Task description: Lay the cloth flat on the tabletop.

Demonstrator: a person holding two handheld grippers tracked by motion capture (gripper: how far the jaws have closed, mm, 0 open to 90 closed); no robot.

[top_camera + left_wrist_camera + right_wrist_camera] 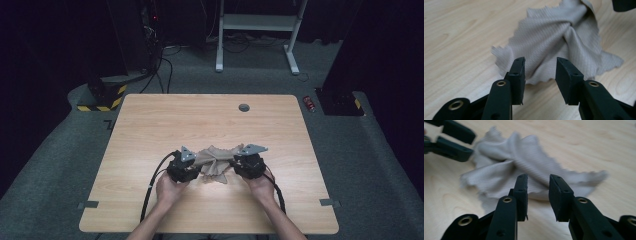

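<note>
Both your left gripper (pixel 540 68) and right gripper (pixel 538 185) have jaws released, flanking the crumpled beige ribbed cloth (pixel 216 162) on the light wooden table (pixel 200 115).

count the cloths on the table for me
1: a single beige cloth lies crumpled on the near middle of the wooden table, between the two grippers. Nothing suggests another beneath it.

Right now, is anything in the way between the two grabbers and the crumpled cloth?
Nothing visible. The beige cloth lies crumpled on the wooden table, right between the left gripper and the right gripper. Both have open jaws pointing at it with nothing between them, and only bare tabletop lies before the cloth's edge.
</note>
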